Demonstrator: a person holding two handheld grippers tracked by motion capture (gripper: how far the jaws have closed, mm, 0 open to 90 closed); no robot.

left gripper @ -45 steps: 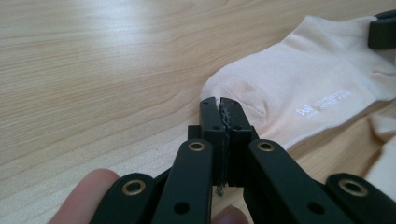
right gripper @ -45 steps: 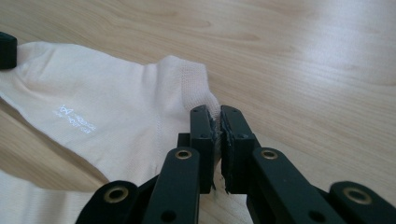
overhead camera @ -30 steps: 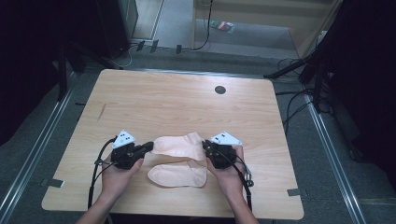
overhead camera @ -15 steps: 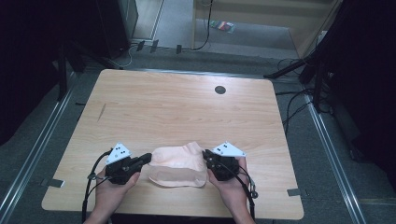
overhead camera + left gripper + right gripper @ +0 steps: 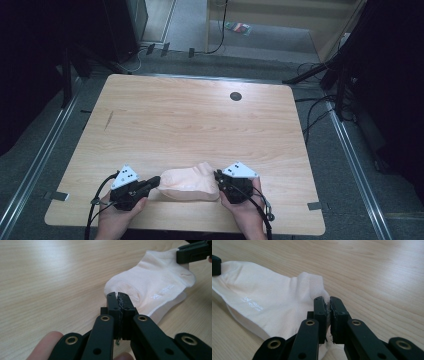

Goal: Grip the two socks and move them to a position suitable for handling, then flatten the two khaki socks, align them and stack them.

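Observation:
A pale peach sock (image 5: 190, 182) lies across the near part of the wooden table (image 5: 200, 120), between my two grippers. My left gripper (image 5: 156, 181) is shut on its toe end, and the jaws meet at the fabric's edge in the left gripper view (image 5: 117, 302). My right gripper (image 5: 218, 176) pinches the cuff end, with cloth caught between its jaws (image 5: 328, 307). The sock (image 5: 152, 280) carries small white print and rests on a second sock whose edge (image 5: 172, 305) shows under it. The sock (image 5: 269, 297) lies flat on the wood.
A dark round hole (image 5: 235, 96) sits in the table's far right part. The table's front edge runs just below both hands. Cables and dark stands line the floor beyond the right edge and the far edge.
Both hands have drawn back toward the table's front edge, pulling the held sock with them. It now covers the second sock that lay nearer the edge.

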